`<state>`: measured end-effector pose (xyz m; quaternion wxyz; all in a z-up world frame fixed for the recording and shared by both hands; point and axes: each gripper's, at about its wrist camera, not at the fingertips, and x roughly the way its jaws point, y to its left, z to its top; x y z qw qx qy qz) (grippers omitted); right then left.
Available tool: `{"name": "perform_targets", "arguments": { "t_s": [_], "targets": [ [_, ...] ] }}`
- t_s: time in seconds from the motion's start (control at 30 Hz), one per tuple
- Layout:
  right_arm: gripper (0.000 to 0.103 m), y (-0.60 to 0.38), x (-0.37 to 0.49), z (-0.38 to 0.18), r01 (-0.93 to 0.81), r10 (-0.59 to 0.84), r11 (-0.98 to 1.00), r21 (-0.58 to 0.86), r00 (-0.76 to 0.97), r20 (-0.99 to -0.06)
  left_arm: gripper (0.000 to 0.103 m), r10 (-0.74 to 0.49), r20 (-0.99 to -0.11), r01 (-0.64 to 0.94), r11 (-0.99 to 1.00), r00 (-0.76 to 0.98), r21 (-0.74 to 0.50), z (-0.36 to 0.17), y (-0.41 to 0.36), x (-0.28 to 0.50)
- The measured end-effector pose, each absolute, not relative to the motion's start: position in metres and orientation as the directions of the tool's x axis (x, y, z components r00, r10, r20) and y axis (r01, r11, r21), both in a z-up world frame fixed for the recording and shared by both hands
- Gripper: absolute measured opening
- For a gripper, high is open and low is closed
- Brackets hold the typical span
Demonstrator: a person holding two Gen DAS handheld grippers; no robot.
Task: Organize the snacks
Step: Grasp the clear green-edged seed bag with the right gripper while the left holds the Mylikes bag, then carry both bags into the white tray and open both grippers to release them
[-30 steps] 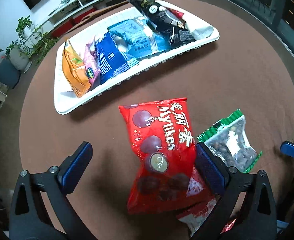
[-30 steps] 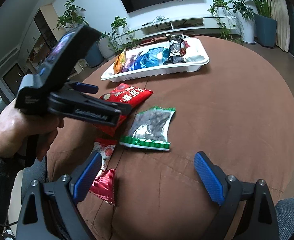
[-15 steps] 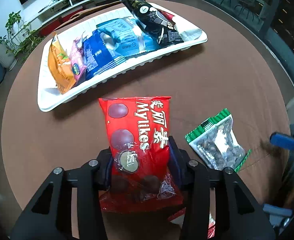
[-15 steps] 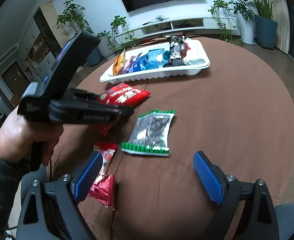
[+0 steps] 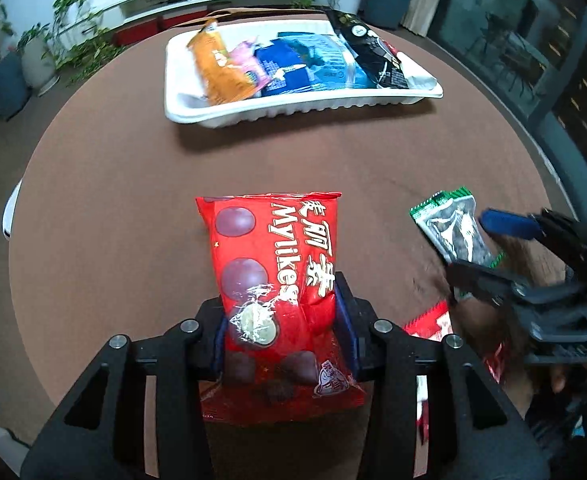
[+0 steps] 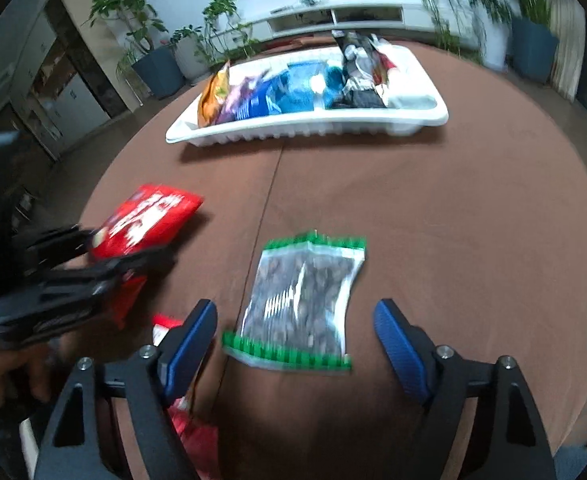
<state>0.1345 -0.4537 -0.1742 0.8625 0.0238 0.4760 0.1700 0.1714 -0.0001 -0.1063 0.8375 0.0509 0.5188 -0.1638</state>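
Observation:
My left gripper (image 5: 283,320) is shut on the red Mylikes bag (image 5: 277,264), gripping its lower half above the brown table; the bag also shows in the right wrist view (image 6: 145,220). My right gripper (image 6: 295,332) is open, its fingers on either side of the near end of a clear green-edged seed bag (image 6: 301,300) lying flat; that bag also shows in the left wrist view (image 5: 453,232). The white tray (image 5: 293,108) at the far side holds several snack packs, also visible in the right wrist view (image 6: 313,128).
Small red-and-white snack packets (image 6: 181,412) lie near the table's front edge, by my right gripper's left finger; one shows in the left wrist view (image 5: 433,320). Potted plants and a TV unit stand beyond the round table.
My left gripper closed on the Mylikes bag and has lifted it. My right gripper moved forward and down over the seed bag, which now lies between its open fingers.

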Motion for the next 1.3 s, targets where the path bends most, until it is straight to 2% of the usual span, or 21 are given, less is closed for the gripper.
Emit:
{"name": "perform_targets", "arguments": {
  "t_s": [0.13,0.23,0.4,0.57,0.77,1.3],
  "targets": [
    [0.073,-0.439,0.135,-0.177,-0.299,0.219,0.952,0.07,0.502,-0.837,0.04,-0.238,-0.878,0.309,0.945,0.415,-0.11,-0.106,0.002,0.164],
    [0.064,-0.437,0.131,-0.177,-0.319,0.191,0.948,0.022,0.509,-0.839,0.04,-0.24,-0.876,0.307,0.945,0.418,-0.112,-0.107,0.0,0.163],
    [0.045,-0.435,0.129,-0.174,-0.355,0.196,0.935,0.012,0.486,-0.852,0.04,-0.245,-0.872,0.307,0.945,0.423,-0.116,-0.108,-0.001,0.161],
    [0.034,-0.439,0.13,-0.172,-0.359,0.225,0.932,0.05,0.467,-0.855,0.04,-0.253,-0.868,0.304,0.945,0.429,-0.125,-0.108,0.002,0.158],
    [0.03,-0.459,0.129,-0.166,-0.312,0.3,0.936,0.163,0.468,-0.831,0.04,-0.272,-0.861,0.306,0.941,0.431,-0.144,-0.105,0.004,0.153],
    [0.03,-0.517,0.149,-0.148,-0.196,0.358,0.934,0.3,0.511,-0.781,0.039,-0.33,-0.814,0.299,0.933,0.479,-0.202,-0.073,0.009,0.17]
  ]
}}
